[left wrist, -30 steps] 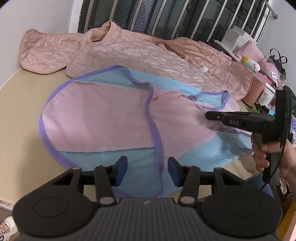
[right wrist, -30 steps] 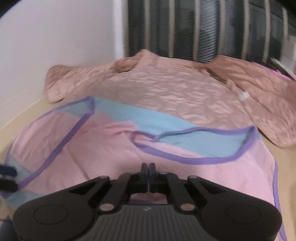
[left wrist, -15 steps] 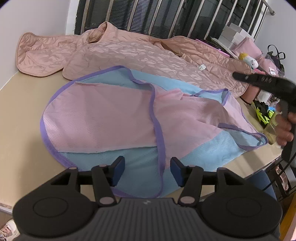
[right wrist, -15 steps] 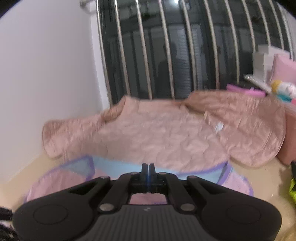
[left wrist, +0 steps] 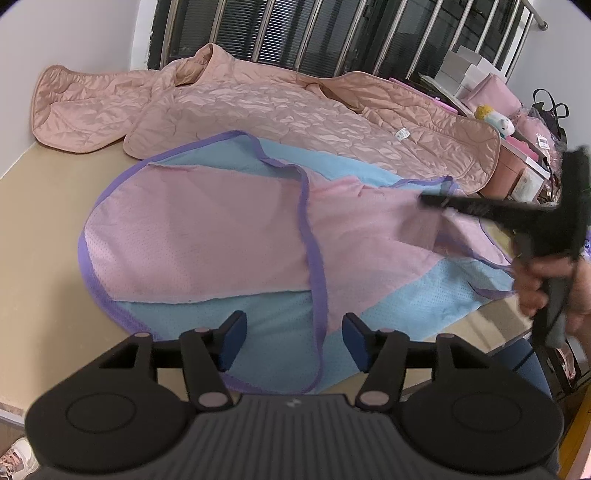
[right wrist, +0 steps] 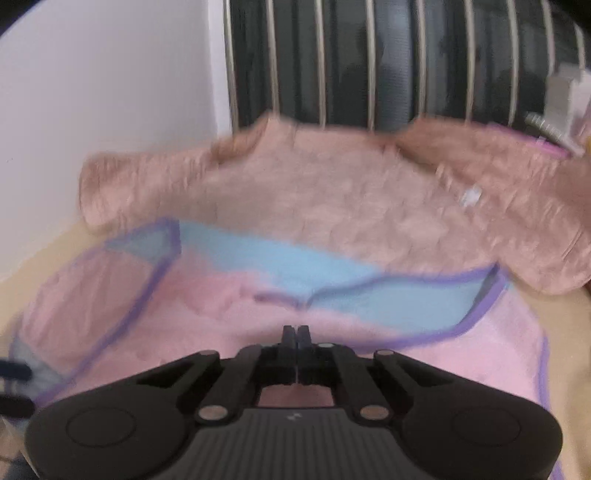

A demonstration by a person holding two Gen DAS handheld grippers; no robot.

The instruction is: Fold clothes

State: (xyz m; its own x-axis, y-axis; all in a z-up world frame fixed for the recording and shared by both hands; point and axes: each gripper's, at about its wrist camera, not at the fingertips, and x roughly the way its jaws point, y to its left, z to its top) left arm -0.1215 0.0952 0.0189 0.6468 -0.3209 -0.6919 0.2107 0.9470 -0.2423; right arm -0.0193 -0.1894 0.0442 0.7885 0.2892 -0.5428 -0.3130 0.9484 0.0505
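Observation:
A pink and light-blue mesh garment [left wrist: 221, 240] with purple trim lies spread on the beige table [left wrist: 44, 221]. My left gripper [left wrist: 293, 339] hovers over its near hem. Its jaws are opening, and the purple seam runs below the gap without the blue pads touching it. My right gripper [left wrist: 428, 201] comes in from the right, held by a hand [left wrist: 543, 284], with its tip above the garment's right side. The right wrist view is blurred; there the right gripper [right wrist: 296, 332] is shut with nothing in it, above the pink cloth [right wrist: 332, 321].
A quilted salmon-pink jacket [left wrist: 258, 103] lies along the far side of the table, below a barred window [left wrist: 332, 33]. Boxes and bags [left wrist: 476, 70] crowd the far right. A wall closes the left side. A shoe [left wrist: 14, 458] shows on the floor at lower left.
The right gripper swung up off the garment, then came back down over its right part. The left jaws widened slightly and the left hand stayed put.

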